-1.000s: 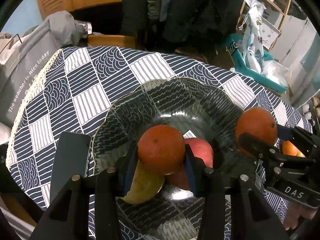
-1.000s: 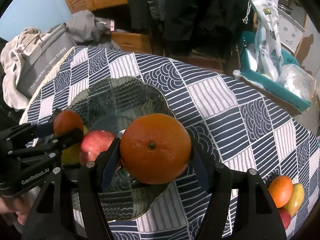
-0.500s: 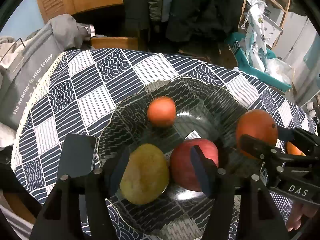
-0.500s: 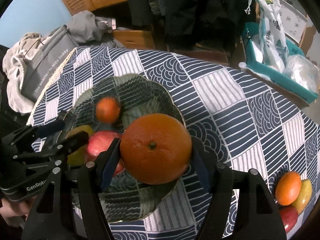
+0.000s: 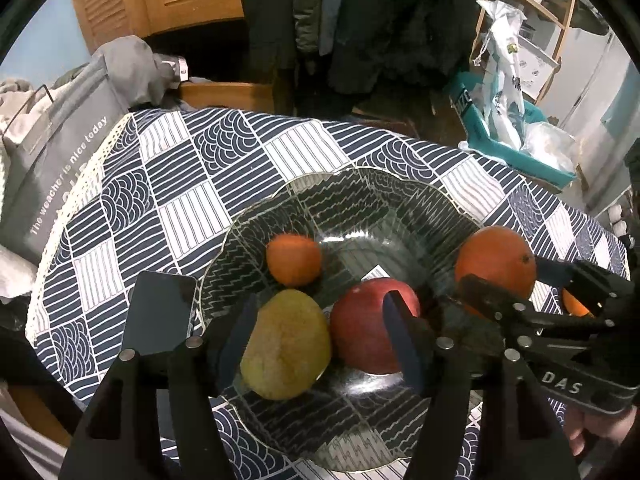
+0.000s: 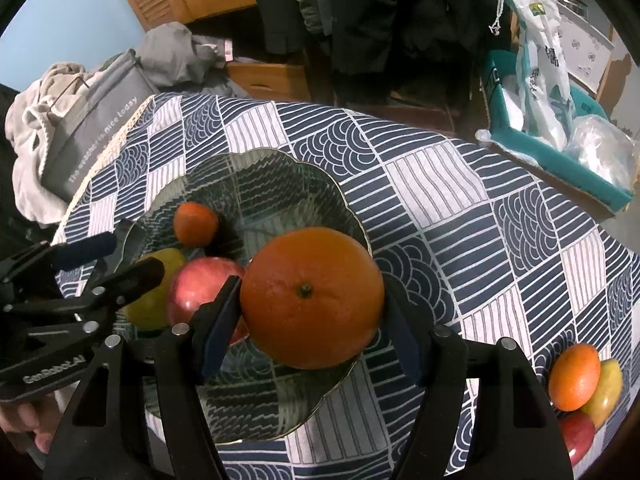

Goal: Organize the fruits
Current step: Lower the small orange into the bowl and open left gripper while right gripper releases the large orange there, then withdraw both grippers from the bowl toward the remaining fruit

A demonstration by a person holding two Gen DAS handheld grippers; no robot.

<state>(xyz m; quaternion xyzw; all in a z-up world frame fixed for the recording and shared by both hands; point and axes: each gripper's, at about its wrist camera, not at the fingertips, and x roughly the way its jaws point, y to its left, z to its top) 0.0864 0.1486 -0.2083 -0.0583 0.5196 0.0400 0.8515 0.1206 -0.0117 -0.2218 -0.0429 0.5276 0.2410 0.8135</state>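
A glass plate (image 5: 420, 200) (image 6: 344, 204) lies on the patterned tablecloth. In it are a small orange (image 5: 294, 260) (image 6: 196, 224), a yellow-green pear (image 5: 286, 346) (image 6: 154, 296) and a red apple (image 5: 370, 326) (image 6: 200, 290). My left gripper (image 5: 320, 336) (image 6: 108, 256) is open and empty above the pear and apple. My right gripper (image 6: 312, 316) (image 5: 516, 284) is shut on a large orange (image 6: 312, 298) (image 5: 496, 266) and holds it over the plate's right rim.
A dark phone (image 5: 160, 312) lies left of the plate. More fruit, an orange (image 6: 574, 376), a pear (image 6: 608, 390) and a red apple (image 6: 576, 432), sits at the table's right edge. A grey bag (image 5: 52, 168) stands at the left edge. A teal box (image 6: 560, 148) is behind the table.
My left gripper opened and let go of the small orange, which now lies in the plate behind the pear. The gripper drew back. The right gripper still holds the large orange.
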